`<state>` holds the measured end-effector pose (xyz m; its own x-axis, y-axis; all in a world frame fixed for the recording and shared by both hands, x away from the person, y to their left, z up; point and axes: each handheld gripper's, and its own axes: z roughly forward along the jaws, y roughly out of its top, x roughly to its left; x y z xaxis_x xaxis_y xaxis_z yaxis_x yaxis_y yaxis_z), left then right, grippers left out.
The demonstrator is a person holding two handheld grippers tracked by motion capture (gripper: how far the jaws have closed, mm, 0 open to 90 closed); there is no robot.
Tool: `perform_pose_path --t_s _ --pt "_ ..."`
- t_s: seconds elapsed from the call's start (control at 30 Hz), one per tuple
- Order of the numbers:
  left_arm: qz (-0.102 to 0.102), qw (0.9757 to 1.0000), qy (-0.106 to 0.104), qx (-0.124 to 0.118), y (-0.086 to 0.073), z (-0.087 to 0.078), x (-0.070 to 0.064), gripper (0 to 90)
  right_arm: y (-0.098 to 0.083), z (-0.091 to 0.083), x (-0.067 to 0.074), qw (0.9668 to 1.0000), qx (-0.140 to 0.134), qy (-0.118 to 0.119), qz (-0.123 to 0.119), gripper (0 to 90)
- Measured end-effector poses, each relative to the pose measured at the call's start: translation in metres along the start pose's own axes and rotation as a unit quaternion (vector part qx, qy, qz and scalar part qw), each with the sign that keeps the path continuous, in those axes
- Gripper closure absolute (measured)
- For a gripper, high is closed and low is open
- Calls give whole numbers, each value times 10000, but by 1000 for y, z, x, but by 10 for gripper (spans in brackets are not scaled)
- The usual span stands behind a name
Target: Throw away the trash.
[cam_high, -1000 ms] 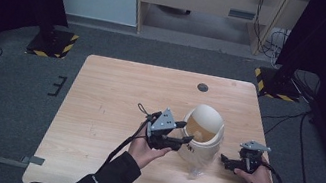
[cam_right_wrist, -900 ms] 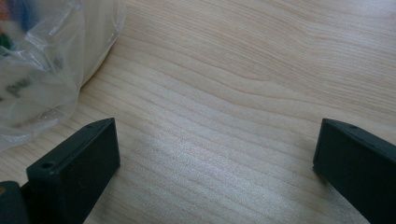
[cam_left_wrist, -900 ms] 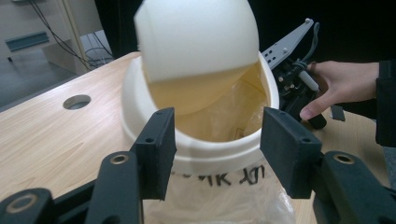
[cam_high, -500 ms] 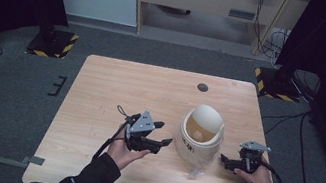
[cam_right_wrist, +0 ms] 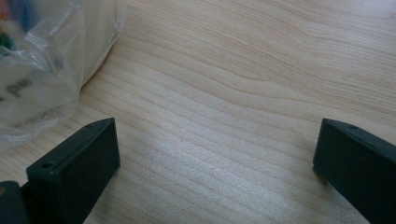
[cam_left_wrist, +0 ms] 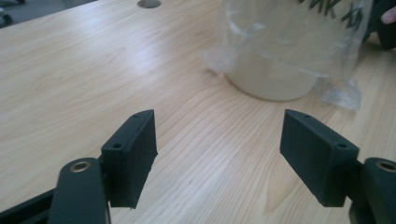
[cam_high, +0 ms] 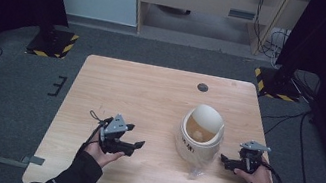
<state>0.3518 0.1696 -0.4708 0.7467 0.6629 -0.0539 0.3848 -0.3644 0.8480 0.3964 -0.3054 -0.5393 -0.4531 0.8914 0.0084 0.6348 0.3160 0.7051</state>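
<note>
1. The light wooden rectangular table [cam_high: 149,99] carries everything; a small dark round grommet [cam_high: 203,87] sits near its 12 o'clock edge.
2. The cream round plastic bin with a domed swing lid [cam_high: 200,133], lined with a clear plastic bag [cam_left_wrist: 299,42], stands upright right of centre, its long axis vertical and its opening tilted toward 6 o'clock. Dark lettering on its side is too cut off to read.
3. The left gripper [cam_high: 135,136] lies at the bin's 9 o'clock, well apart from it; its jaws have just been opening and stand apart, holding nothing.
4. The right gripper [cam_high: 226,160], at the bin's 3 o'clock just beside the bag, has its jaws spread wide over bare wood.
</note>
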Motion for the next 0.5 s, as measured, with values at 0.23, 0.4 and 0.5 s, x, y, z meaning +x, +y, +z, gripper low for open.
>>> perform_pose_path --t_s 0.23,0.4,0.5 --pt "-561 9974 347 303 -32 -11 33 221 0 0 0 10000 -2 -1 -3 8" --pt "-909 9908 697 724 -50 -13 57 185 0 0 0 10000 -2 -1 -3 8" --pt "-1125 9851 824 1007 -60 -14 65 167 0 0 0 10000 -4 4 3 8"
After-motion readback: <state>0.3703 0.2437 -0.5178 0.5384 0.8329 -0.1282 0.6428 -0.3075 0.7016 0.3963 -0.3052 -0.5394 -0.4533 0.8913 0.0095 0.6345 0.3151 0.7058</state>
